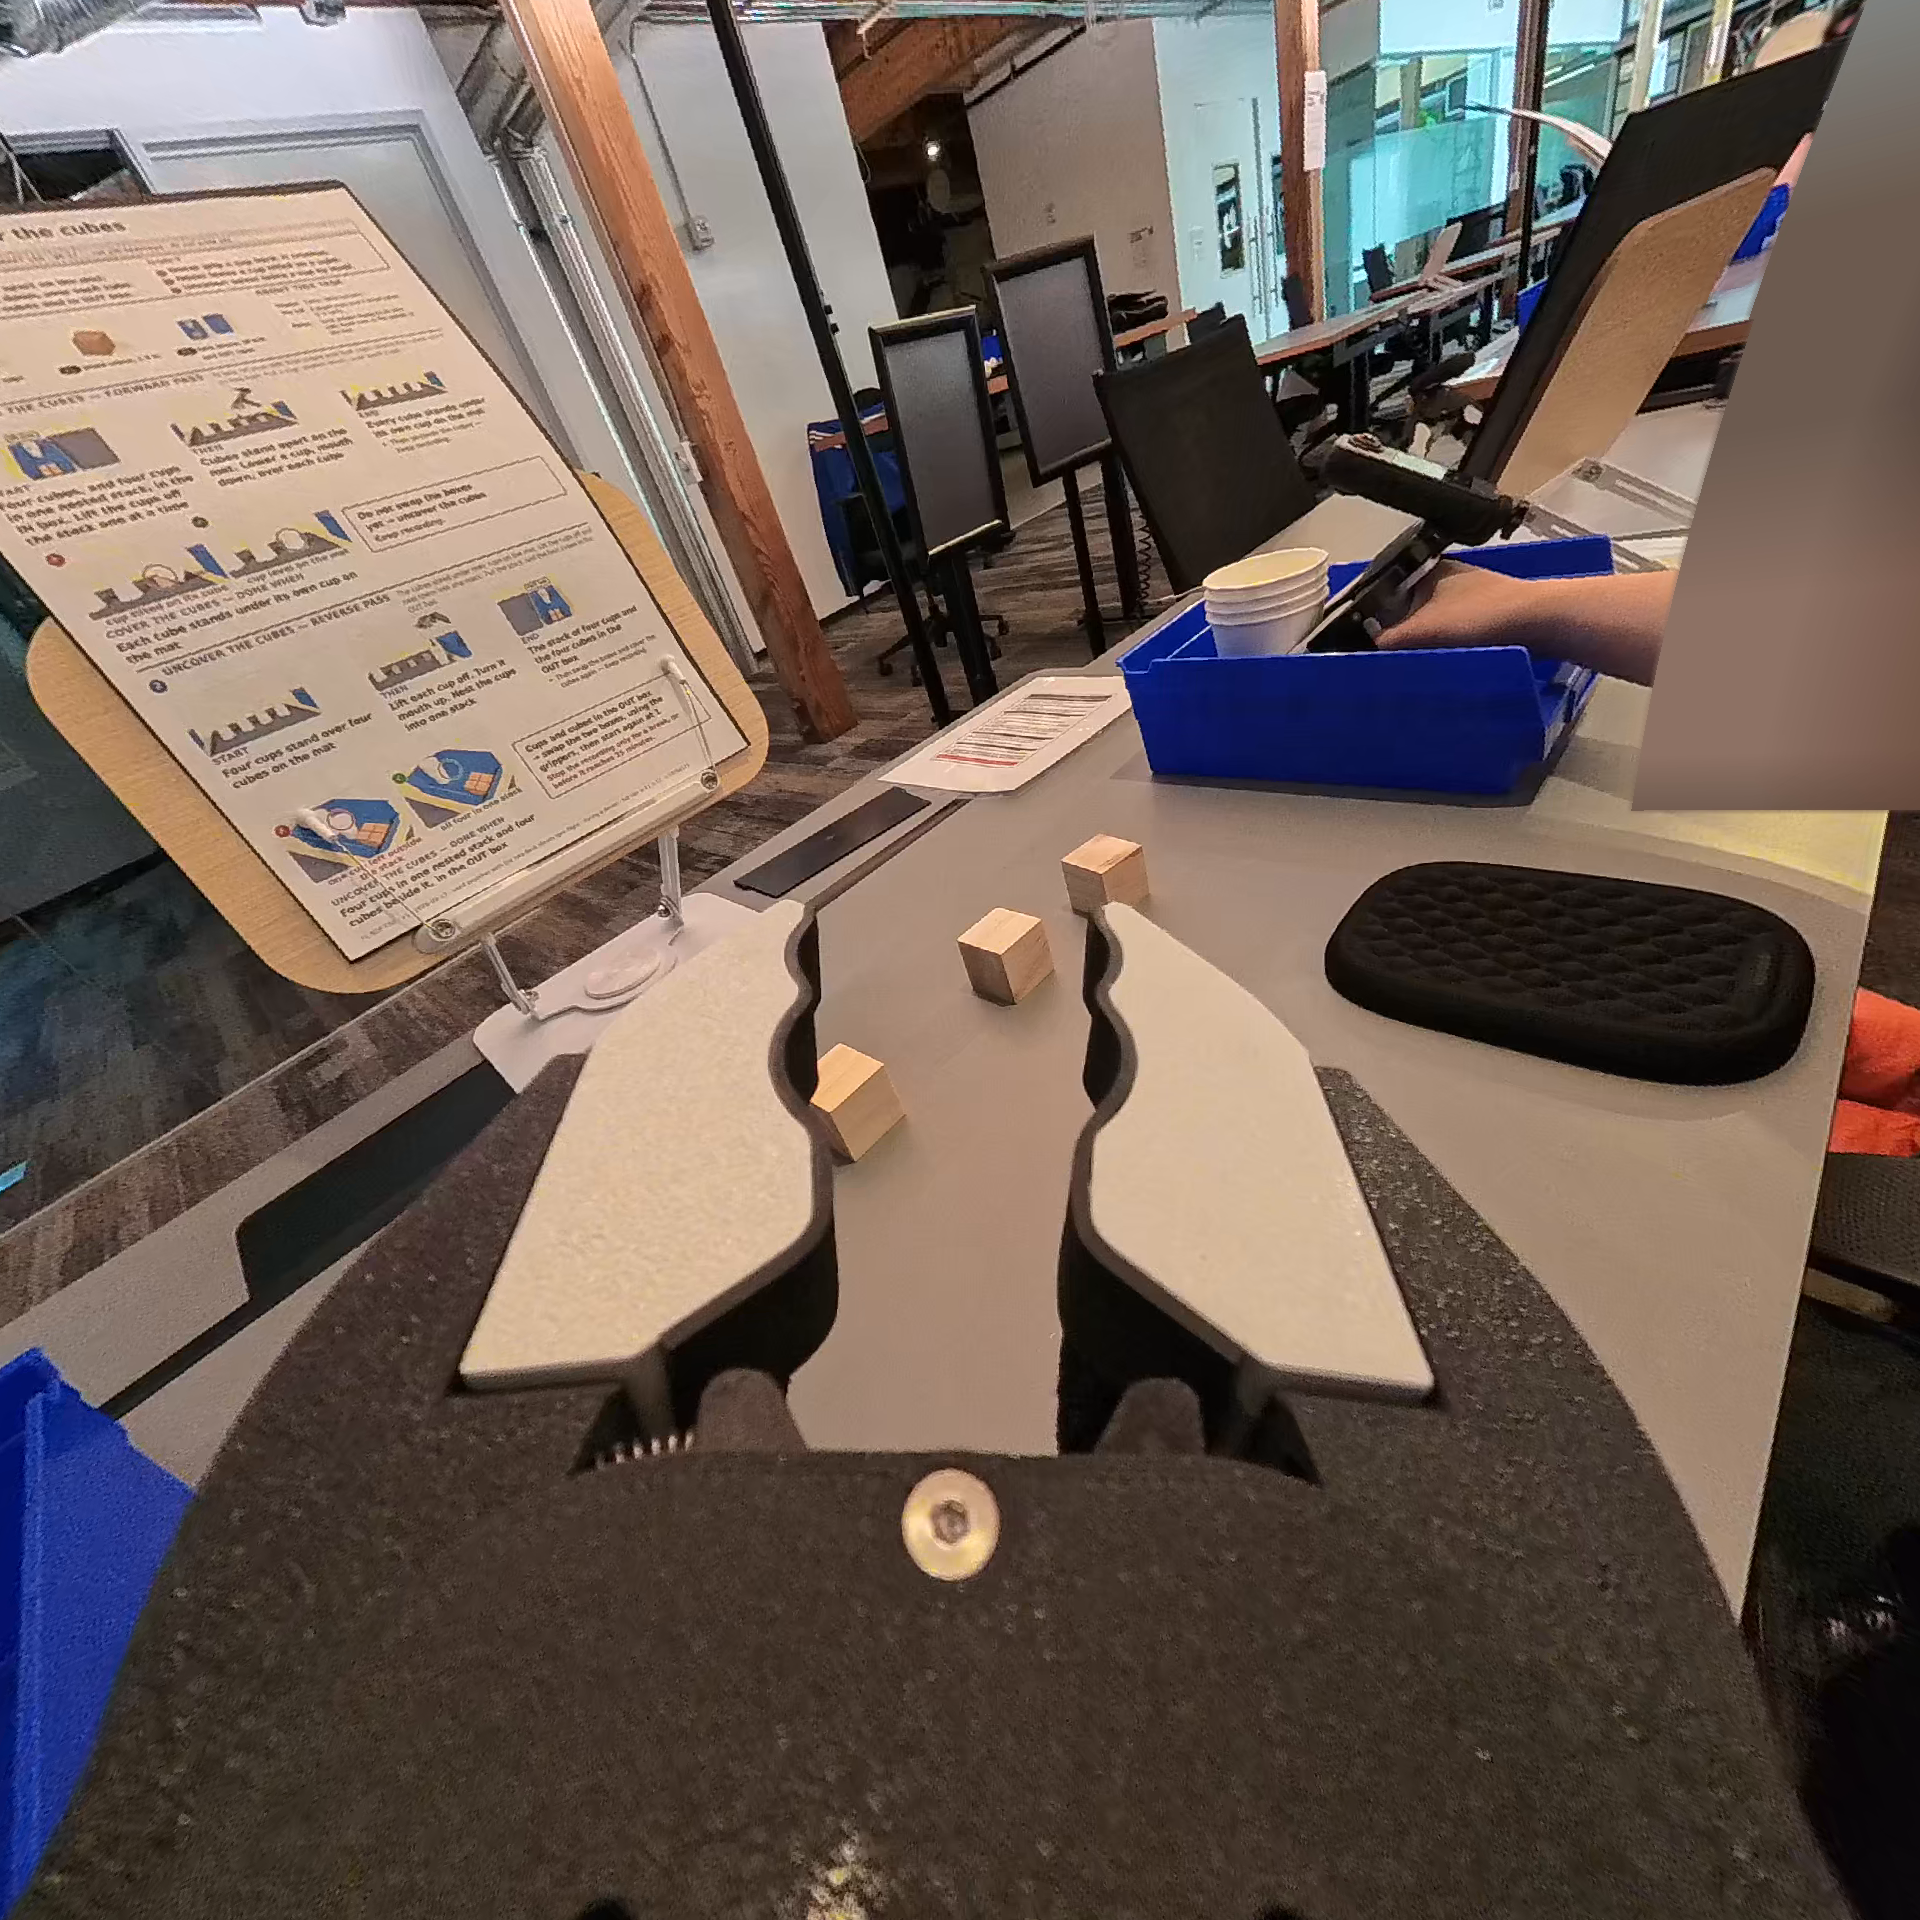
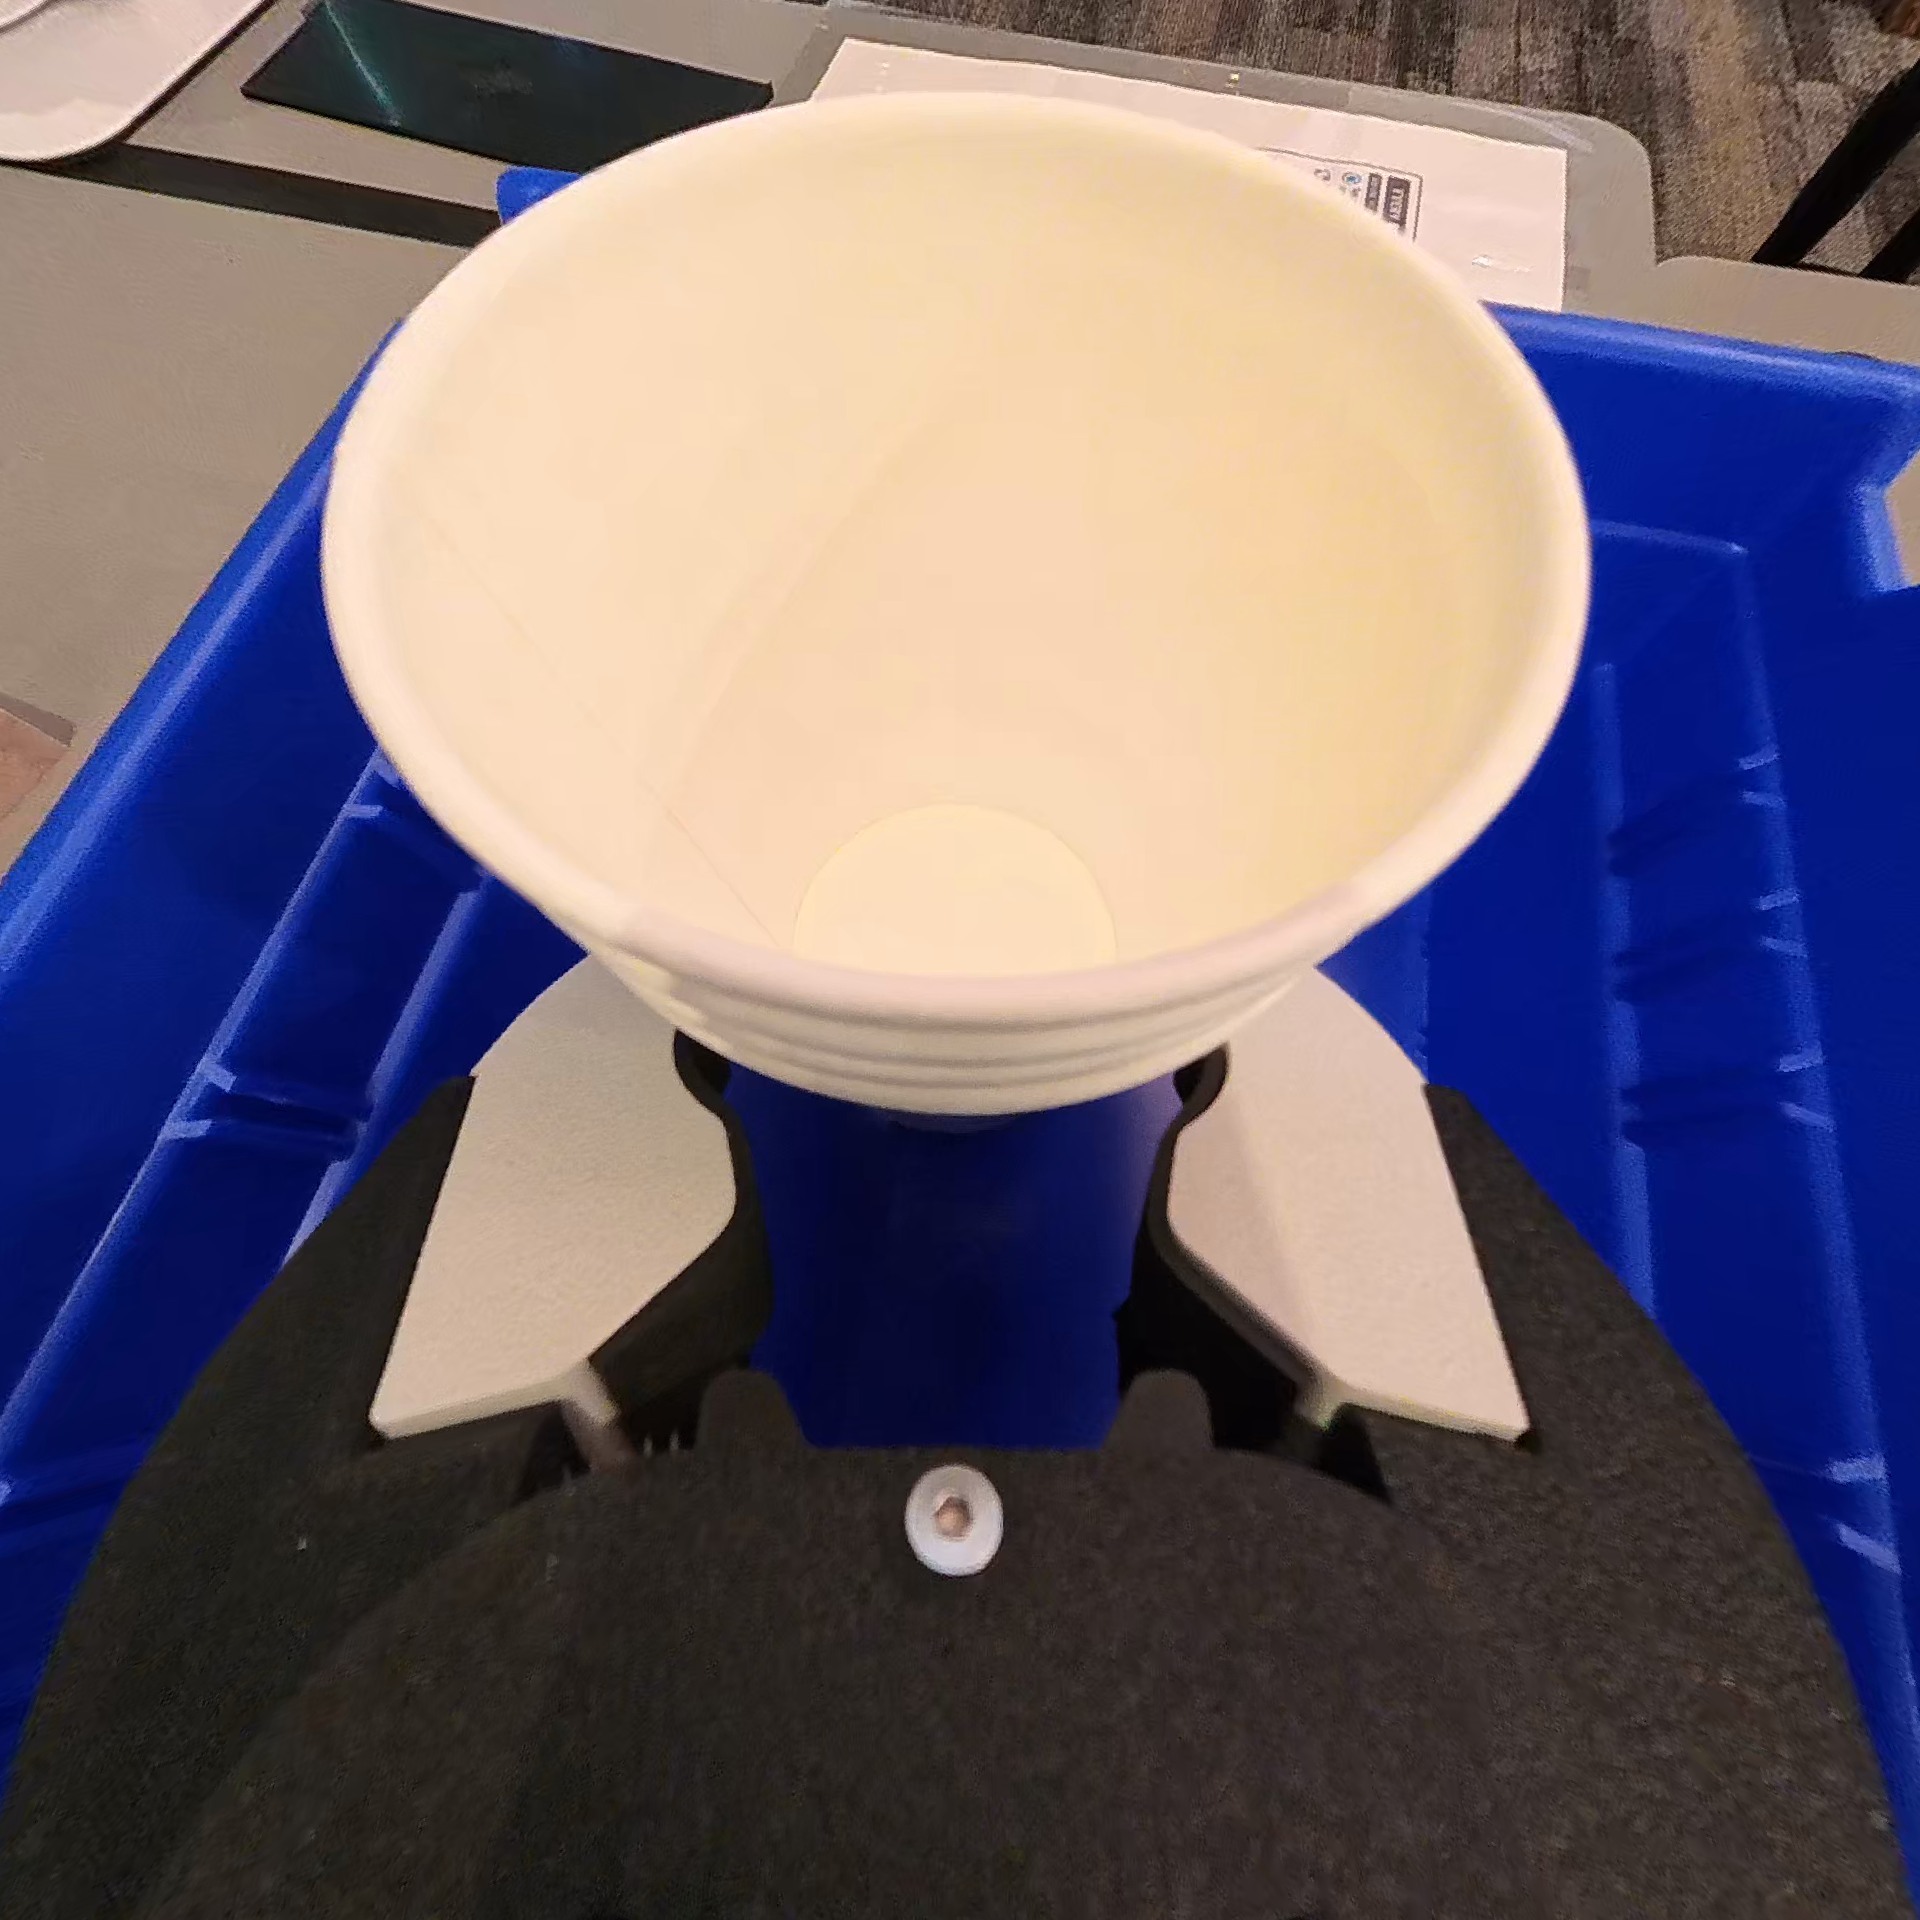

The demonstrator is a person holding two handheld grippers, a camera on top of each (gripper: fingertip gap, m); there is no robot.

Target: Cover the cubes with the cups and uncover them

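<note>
Three wooden cubes stand apart on the grey table [image 1: 1351, 1195]: a near one [image 1: 854, 1101], a middle one [image 1: 1004, 954] and a far one [image 1: 1104, 871]. My left gripper [image 1: 951, 930] is open and empty above the table, and the cubes show between and beyond its fingers. A nested stack of white paper cups [image 1: 1268, 603] stands mouth up in a blue bin [image 1: 1351, 717]. In the right wrist view my right gripper [image 2: 951, 1049] is open, its jaws wide on either side of the cup stack [image 2: 956, 540] below the rims. Its fingertips are hidden under the cups.
A tilted instruction board [image 1: 312, 571] stands on the left. A black padded rest [image 1: 1569, 966] lies on the right of the table. A sheet of paper [image 1: 1008, 732] and a black strip [image 1: 831, 840] lie at the far edge. A second blue bin [image 1: 42, 1558] is at the near left. The bin walls [image 2: 1714, 831] surround the right gripper.
</note>
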